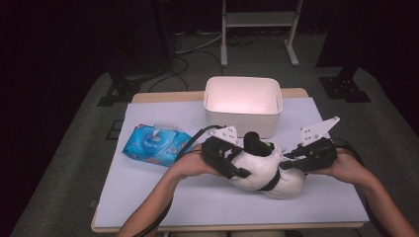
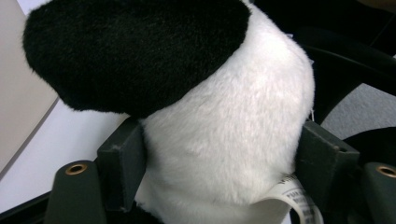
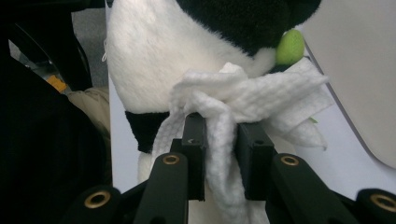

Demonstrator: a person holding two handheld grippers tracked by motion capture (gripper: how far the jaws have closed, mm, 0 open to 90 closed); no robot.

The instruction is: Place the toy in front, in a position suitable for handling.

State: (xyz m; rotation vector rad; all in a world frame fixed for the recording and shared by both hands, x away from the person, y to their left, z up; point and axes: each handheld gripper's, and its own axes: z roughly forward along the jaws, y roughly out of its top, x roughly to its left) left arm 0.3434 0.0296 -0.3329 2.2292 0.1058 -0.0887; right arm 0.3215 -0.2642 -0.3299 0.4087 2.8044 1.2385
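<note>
Panda plush point(image 1: 262, 168) gripped from both sides by level grippers.

A white bin point(image 1: 243, 103) stands behind; a blue wipes pack point(image 1: 155, 144) lies left of it

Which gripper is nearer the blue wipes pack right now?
Left. The left gripper is clamped on the plush panda, just right of the wipes pack. The right gripper pinches a white wipe on the panda's far side.

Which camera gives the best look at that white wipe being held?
The right gripper view: the white wipe hangs close up, pinched in the right tool against the plush panda. The high view shows it as a small white bit.
</note>
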